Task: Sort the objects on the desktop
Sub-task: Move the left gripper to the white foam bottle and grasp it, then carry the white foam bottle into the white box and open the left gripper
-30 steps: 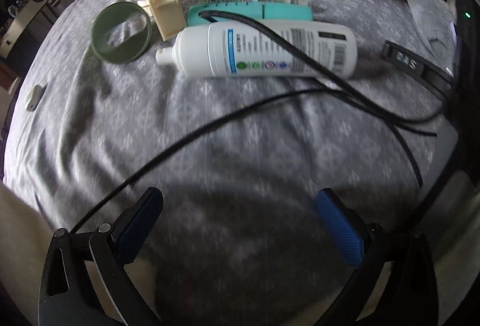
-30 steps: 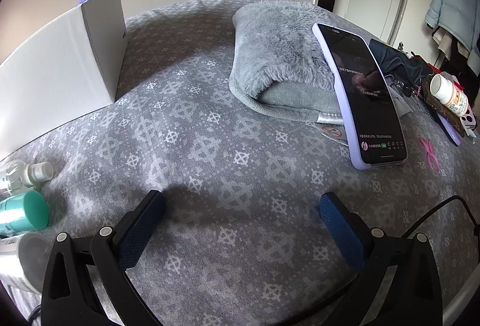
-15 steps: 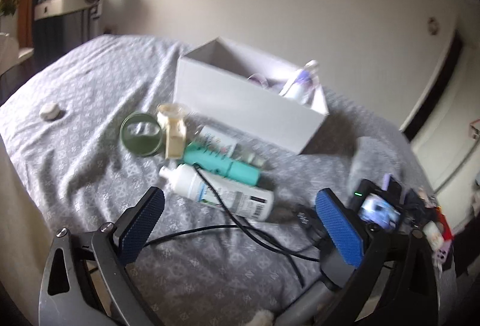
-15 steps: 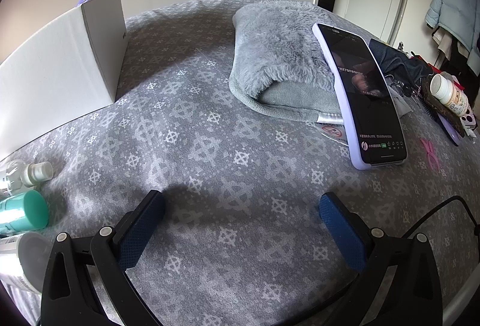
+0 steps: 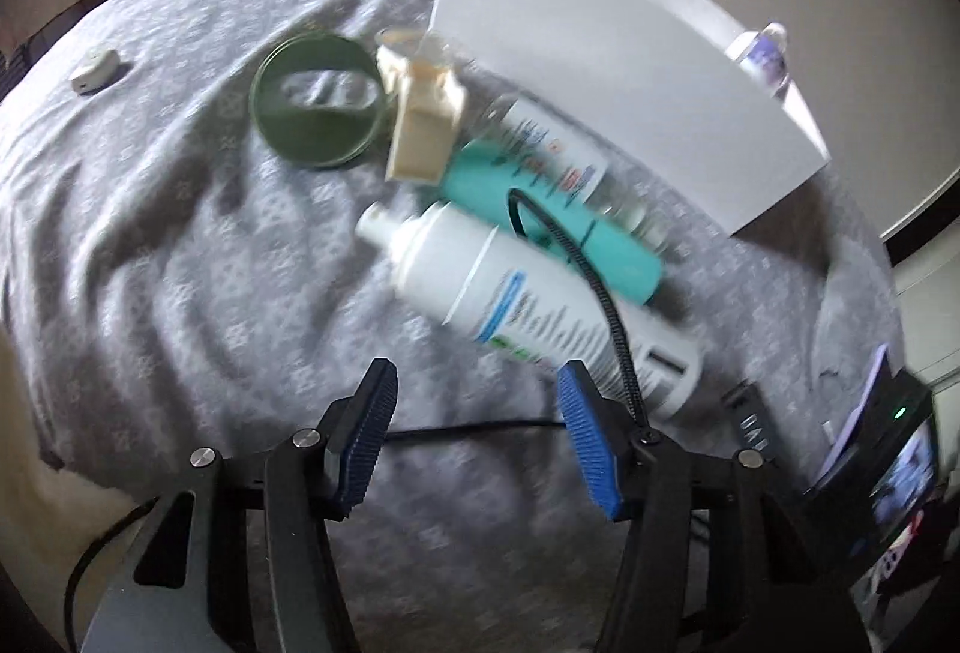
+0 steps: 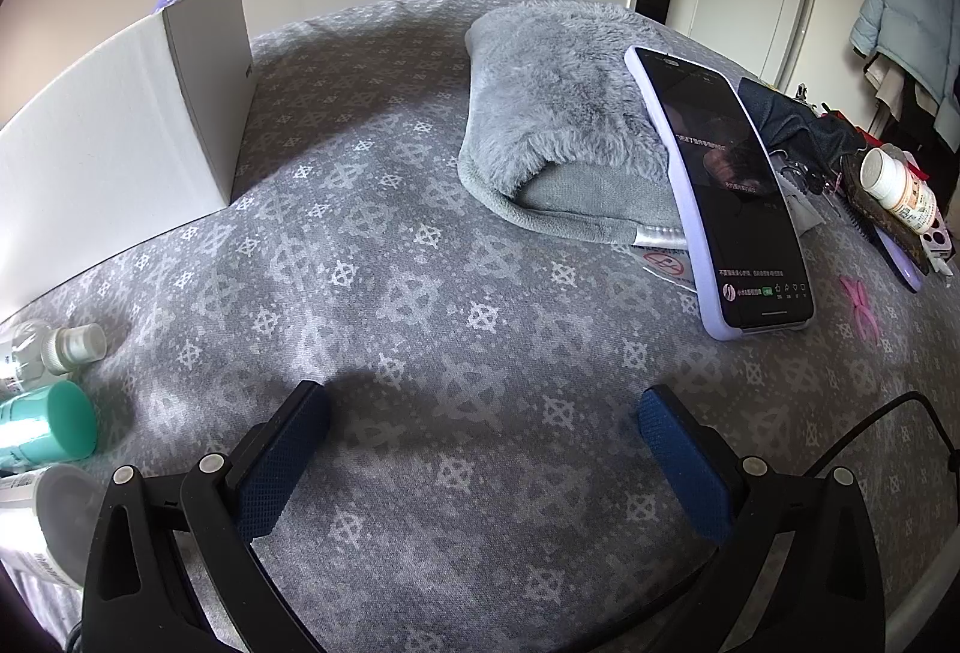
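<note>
The white box stood open at the far side of the grey cloth, the white spray bottle lying before it beside the teal bottle. You had swung your left gripper back toward them, jaws closing on nothing, so no pick had begun. Your right gripper idled, spread wide and empty.

A matt, woven grey cloth with a pale pattern covers the surface. The white bottle looks like smooth plastic, the box like matt cardboard, and the grey pouch is fluffy plush.
</note>
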